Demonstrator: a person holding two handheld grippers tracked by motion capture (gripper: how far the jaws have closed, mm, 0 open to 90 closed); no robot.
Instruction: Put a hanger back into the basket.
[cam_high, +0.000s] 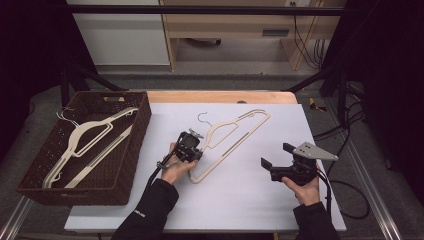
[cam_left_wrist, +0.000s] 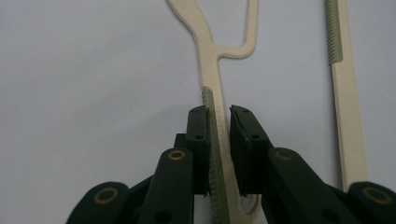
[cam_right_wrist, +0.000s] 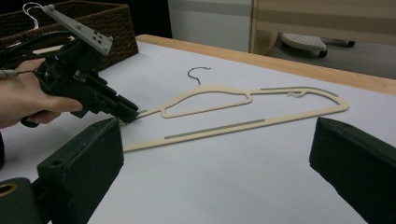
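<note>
From the high view, a cream hanger (cam_high: 231, 142) lies flat on the white desk (cam_high: 250, 200), its wire hook pointing toward the far edge, and the left tool (cam_high: 189, 147) sits on the hanger's near-left arm. The right tool (cam_high: 280, 162) hovers well apart to the right, jaws spread with nothing between them. A brown wicker basket (cam_high: 30, 175) at the left edge holds another hanger (cam_high: 87, 145). In the left gripper view, the two black jaws close around the hanger's (cam_left_wrist: 217, 112) ribbed arm; the left pad touches it, while a thin gap shows at the right pad. In the right gripper view, the left tool (cam_right_wrist: 128, 114) pinches the hanger's (cam_right_wrist: 224, 100) end on the desk, and the right tool's own jaws stand wide apart.
</note>
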